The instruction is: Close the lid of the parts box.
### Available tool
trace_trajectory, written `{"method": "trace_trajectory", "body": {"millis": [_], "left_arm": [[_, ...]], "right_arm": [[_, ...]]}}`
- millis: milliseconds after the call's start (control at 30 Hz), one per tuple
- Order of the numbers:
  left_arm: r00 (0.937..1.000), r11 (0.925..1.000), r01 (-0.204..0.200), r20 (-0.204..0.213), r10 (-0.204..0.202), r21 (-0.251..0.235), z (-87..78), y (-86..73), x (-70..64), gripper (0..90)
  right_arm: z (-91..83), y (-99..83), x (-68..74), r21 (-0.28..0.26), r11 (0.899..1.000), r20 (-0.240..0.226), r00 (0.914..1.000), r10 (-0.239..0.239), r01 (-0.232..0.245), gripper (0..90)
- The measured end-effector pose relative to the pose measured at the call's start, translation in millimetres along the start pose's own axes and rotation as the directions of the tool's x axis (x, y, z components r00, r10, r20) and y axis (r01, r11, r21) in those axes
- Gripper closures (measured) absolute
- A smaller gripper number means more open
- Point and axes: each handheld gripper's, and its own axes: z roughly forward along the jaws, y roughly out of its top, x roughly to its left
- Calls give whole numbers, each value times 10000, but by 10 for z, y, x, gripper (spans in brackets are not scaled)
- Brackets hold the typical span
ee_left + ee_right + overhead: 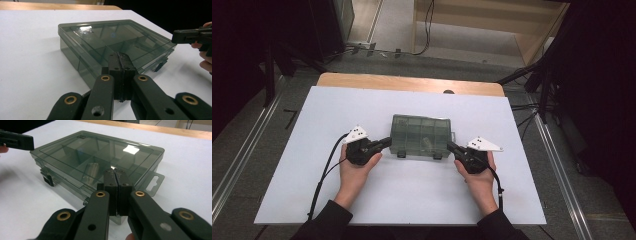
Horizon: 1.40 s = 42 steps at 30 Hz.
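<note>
A smoky, see-through compartment box (421,134) lies with its lid down in the middle of the white tabletop (362,195). Two dark latches (401,154) sit on its near side. My left gripper (387,142) is shut and empty, its tip by the box's near left corner. My right gripper (449,146) is shut and empty too, beside the near right corner. In the left gripper view the pressed pads (121,62) stand before the box (105,37). The right gripper view shows its pads (115,176) before the box (75,152), with a pale small item (90,171) in one compartment. Contact with the box cannot be told.
A clear hang tab (154,182) sticks out of the box's right end. A wooden table edge (412,82) runs behind the white top. Beyond it are floor cables (362,50) and a wooden cabinet (492,25). Metal rails (242,155) run along both sides on the floor.
</note>
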Motion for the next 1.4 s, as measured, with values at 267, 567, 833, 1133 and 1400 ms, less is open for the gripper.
{"method": "trace_trajectory", "body": {"millis": [267, 567, 833, 1133, 1400], "left_arm": [[9999, 9999, -104, -60, 105, 60, 19, -19, -13, 893], [9999, 9999, 16, 105, -17, 103, 22, -21, 1, 894], [10000, 9993, 44, 28, -45, 374, 47, -41, 6, 894], [9996, 9993, 163, 212, -170, 331, 53, -54, 14, 895], [9993, 9989, 334, 155, -339, 318, 47, -53, 8, 893]], "right_arm": [[33, -33, 11, 85, 10000, -77, 10000, -10, 11, 863], [39, -51, 28, -16, 10000, -56, 10000, -25, 25, 856], [33, -41, 35, -19, 10000, -77, 10000, 15, -15, 854], [66, -68, 33, 234, 9997, 24, 10000, -43, 43, 859], [62, -85, -1, 221, 9996, -179, 9997, 182, -178, 878]]}}
